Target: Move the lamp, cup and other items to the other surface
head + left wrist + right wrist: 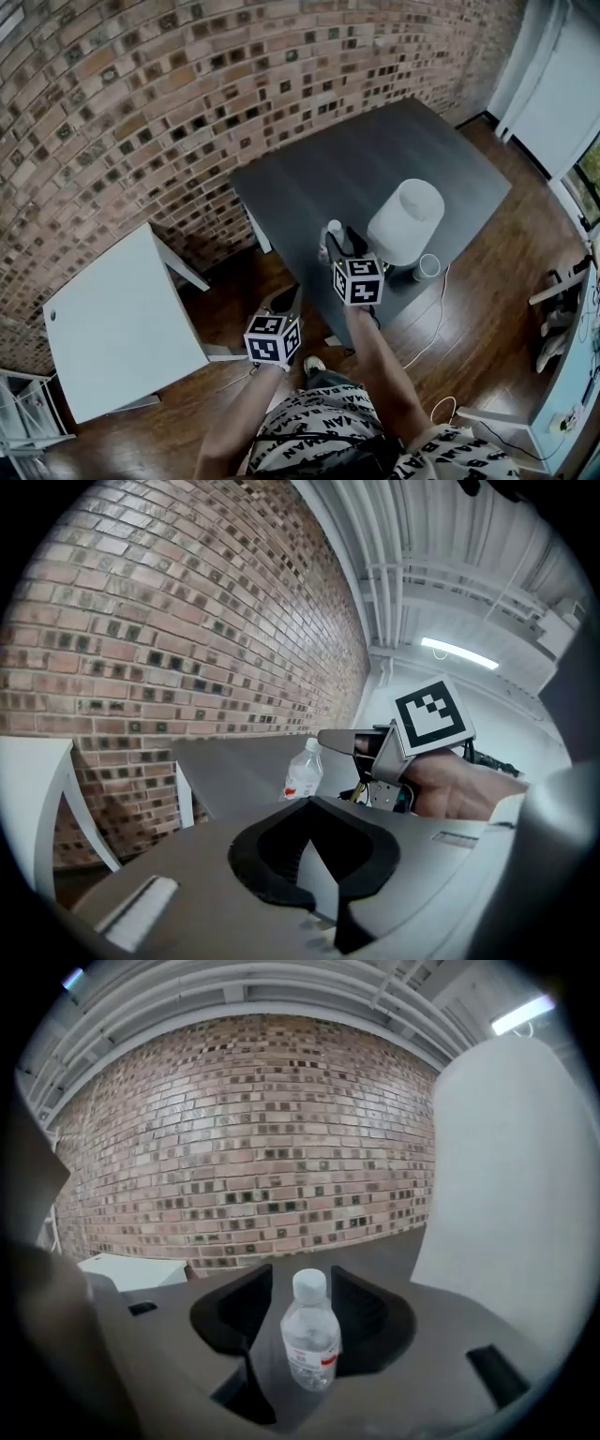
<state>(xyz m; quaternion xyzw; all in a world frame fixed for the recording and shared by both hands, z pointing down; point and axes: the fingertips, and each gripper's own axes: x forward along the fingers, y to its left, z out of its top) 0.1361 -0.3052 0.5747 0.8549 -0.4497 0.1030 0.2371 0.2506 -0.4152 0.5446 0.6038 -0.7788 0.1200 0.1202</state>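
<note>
Far and left, filling most of the head view: a brick wall (187, 84). Below it, a wooden floor (487, 309), with a white cable (436, 328) trailing over its right part.

Against the wall, right of centre: the dark desk (375, 159), carrying the task's things. Left and nearer: the white desk (112, 328), apart from the dark one, with floor between them.

On the near part of the dark desk: the lamp (406, 220), upright with a white shade, just right of the right hand-held gripper (342, 246).

Right hand-held gripper reaching over the desk's near edge, marker cube (358, 279) on top, jaws about half open and gripping nothing. Straight ahead in the gap between them: the bottle (310, 1335), clear plastic with a white cap, upright on the dark desk. Clear space on either side of it, pads not touching. Lamp shade looming at the right of the right gripper view.

Left hand-held gripper (284, 302) lower and further left, over the floor beside the dark desk's near left corner. Jaws together at the tips, nothing between them. Bottle ahead and to the right of it, well clear.

Smallest: the cup (428, 266), white, close to the near edge of the dark desk, just right of the lamp's base and beyond the lamp from both hand-held grippers.
</note>
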